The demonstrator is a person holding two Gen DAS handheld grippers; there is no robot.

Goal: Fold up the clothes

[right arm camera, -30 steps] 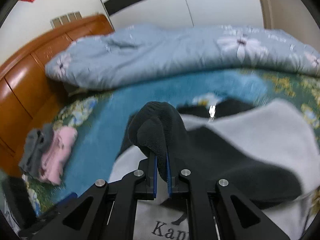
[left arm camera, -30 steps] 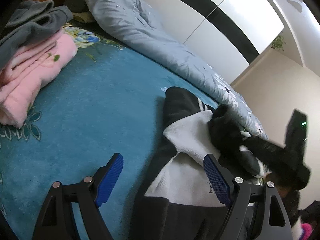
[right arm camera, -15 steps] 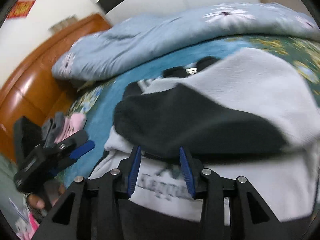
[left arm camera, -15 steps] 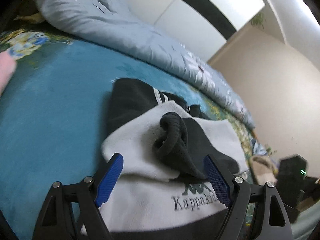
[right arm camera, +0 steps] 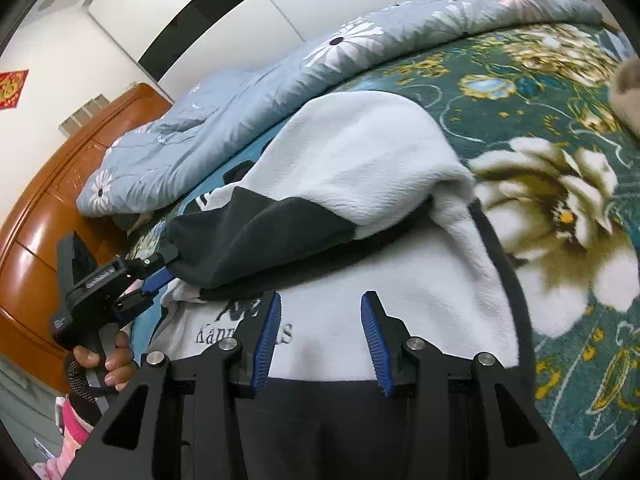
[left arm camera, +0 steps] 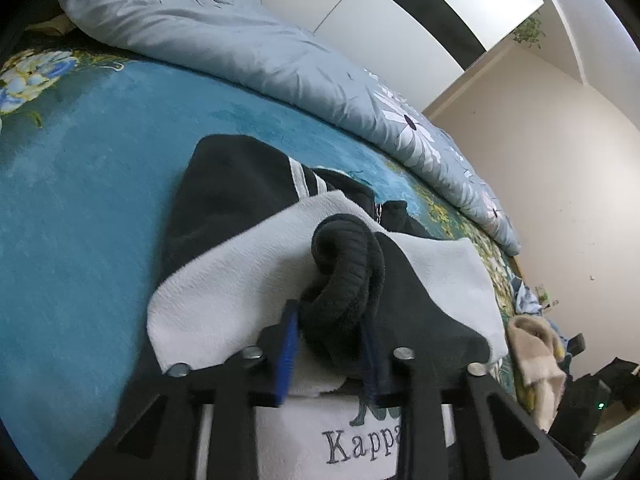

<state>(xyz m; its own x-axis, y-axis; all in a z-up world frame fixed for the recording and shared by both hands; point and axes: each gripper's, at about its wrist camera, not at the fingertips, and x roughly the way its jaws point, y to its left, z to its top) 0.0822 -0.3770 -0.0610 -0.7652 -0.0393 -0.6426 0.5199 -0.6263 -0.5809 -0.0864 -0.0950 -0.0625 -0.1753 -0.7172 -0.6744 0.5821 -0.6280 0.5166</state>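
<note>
Pinching the dark ribbed cuff (left arm camera: 344,264), the left gripper (left arm camera: 326,354) lays that sleeve across the black-and-white jacket (right arm camera: 360,184) on the teal blanket (left arm camera: 80,200), while the right gripper (right arm camera: 318,344) hovers spread just above the jacket's chest.

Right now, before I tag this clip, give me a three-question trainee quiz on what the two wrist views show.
1. True or false: the right hand-held gripper is clamped on cloth.
2. What does the left hand-held gripper hold? A) the grey floral duvet B) the dark ribbed cuff of the black-and-white jacket C) nothing
3. Fill in: the jacket lies on a ____ floral blanket.

Key: 1 false, its jaws are apart over the white jacket front. 2 B. 3 teal.
</note>
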